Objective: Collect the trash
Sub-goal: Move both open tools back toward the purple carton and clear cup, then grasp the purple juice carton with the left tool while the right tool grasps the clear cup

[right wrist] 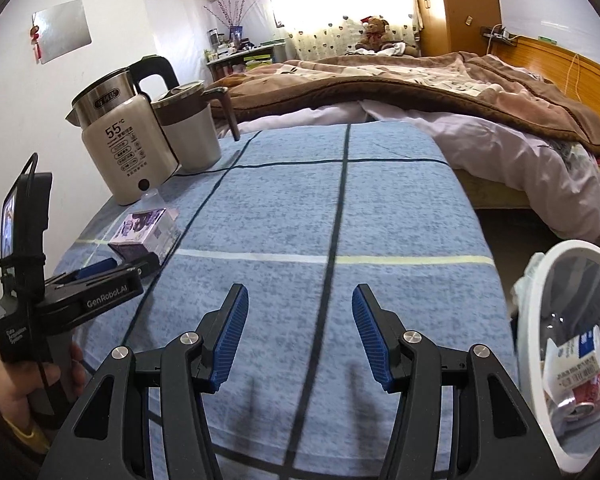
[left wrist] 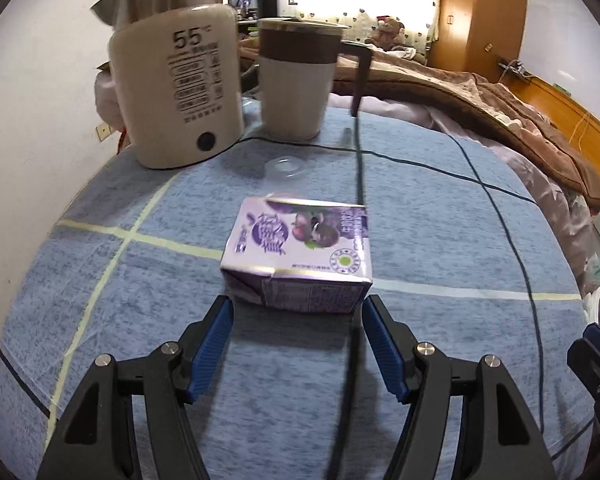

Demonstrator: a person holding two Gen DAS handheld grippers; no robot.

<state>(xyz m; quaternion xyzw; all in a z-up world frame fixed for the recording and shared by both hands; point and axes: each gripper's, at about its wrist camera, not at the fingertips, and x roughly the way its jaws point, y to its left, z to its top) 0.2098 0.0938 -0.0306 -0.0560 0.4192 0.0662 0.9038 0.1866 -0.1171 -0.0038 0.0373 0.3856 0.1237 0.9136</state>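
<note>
Left wrist view looks down along the left gripper [left wrist: 298, 312], whose blue-padded fingers [left wrist: 214, 344] stand apart with nothing between them. Just ahead of their tips lies a purple drink carton [left wrist: 300, 252] on its side on the surface [left wrist: 100, 280], which is covered by a blue cloth with pale and dark crossing lines. The carton's near end sits close to the fingertips, its width about filling the gap between them, but the pads are not touching it. Behind the carton a small clear plastic lid [left wrist: 286, 166] lies flat on the cloth. Further back stand a cream electric kettle [left wrist: 176, 92] marked 55 and, just to its right, a white and brown jug [left wrist: 300, 80] with a dark handle. A thin dark cable [left wrist: 512, 248] runs across the cloth to the right of the carton.

In the right wrist view the right gripper [right wrist: 300, 320] hangs over a bare part of the same cloth, its fingers [right wrist: 230, 336] also spread apart and holding nothing. At the left of that view a hand [right wrist: 32, 380] grips the handle of the other tool, its black tips right by the carton [right wrist: 146, 232]. At the right edge, beside and lower than the surface, a white-rimmed bin [right wrist: 532, 320] holds a crushed red can [right wrist: 584, 400] and a white carton [right wrist: 576, 360]. A bed [right wrist: 420, 92] with a brown blanket lies behind the surface.
</note>
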